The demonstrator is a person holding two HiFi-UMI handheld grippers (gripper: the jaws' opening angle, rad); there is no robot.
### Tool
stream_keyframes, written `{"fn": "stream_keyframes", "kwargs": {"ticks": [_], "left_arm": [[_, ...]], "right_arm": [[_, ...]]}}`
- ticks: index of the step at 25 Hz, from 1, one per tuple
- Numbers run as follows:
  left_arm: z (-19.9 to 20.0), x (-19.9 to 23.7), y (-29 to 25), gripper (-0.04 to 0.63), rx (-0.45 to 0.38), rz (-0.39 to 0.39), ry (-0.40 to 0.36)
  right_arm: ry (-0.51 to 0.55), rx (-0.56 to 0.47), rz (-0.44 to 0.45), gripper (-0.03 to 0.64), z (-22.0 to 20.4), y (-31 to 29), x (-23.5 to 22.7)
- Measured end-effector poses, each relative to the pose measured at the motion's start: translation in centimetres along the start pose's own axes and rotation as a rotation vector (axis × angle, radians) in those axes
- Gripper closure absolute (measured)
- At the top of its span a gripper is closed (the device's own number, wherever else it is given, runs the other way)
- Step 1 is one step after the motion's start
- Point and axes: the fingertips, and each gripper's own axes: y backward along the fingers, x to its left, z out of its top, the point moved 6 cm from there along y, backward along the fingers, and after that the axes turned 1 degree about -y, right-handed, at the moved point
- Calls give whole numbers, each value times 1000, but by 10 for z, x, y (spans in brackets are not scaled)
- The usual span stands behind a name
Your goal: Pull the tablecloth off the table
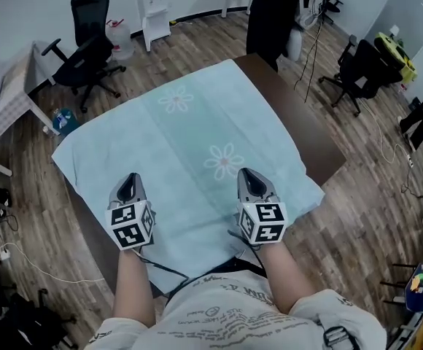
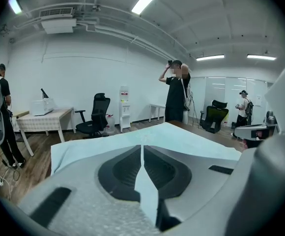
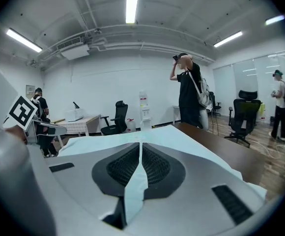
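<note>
The pale blue tablecloth (image 1: 197, 130) lies spread flat on the brown counter (image 1: 313, 133), with one far side of the counter bare. My left gripper (image 1: 129, 177) and right gripper (image 1: 248, 172) are above the cloth's near edge, both with jaws closed tip to tip. I cannot tell if they touch it. A person in black (image 1: 273, 13) stands at the counter's far end. Office chairs (image 1: 87, 42) stand beyond the counter.

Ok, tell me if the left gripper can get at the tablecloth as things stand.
Probably yes: the left gripper sits on the tablecloth at its near side, nothing in between, and its jaws look closed on a fold of it.
</note>
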Motion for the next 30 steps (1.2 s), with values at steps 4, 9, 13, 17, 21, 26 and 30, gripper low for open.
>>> {"fn": "stream_keyframes", "kwargs": {"ticks": [4,9,13,17,21,26,30], "left_arm": [[-12,19,-28,494,38,4,-11],[-27,57,-61,425,137,18,5],[-44,81,-87,354,213,32,-47],[-75,96,-115,291,335,23,-108],[-105,124,-133,258,430,70,-125],[-135,147,-144,256,534,139,-95],[-151,151,-146,252,574,146,-51]], "right_arm": [[-17,33,-65,601,-19,-19,-35],[-67,104,-62,510,-38,-43,-73],[-99,185,-63,431,-59,-57,-104],[-90,280,-90,369,-85,-62,-134],[-62,359,-153,347,-108,-71,-160],[-91,466,-217,344,-137,-76,-188],[-102,547,-244,345,-160,-78,-198]]}}
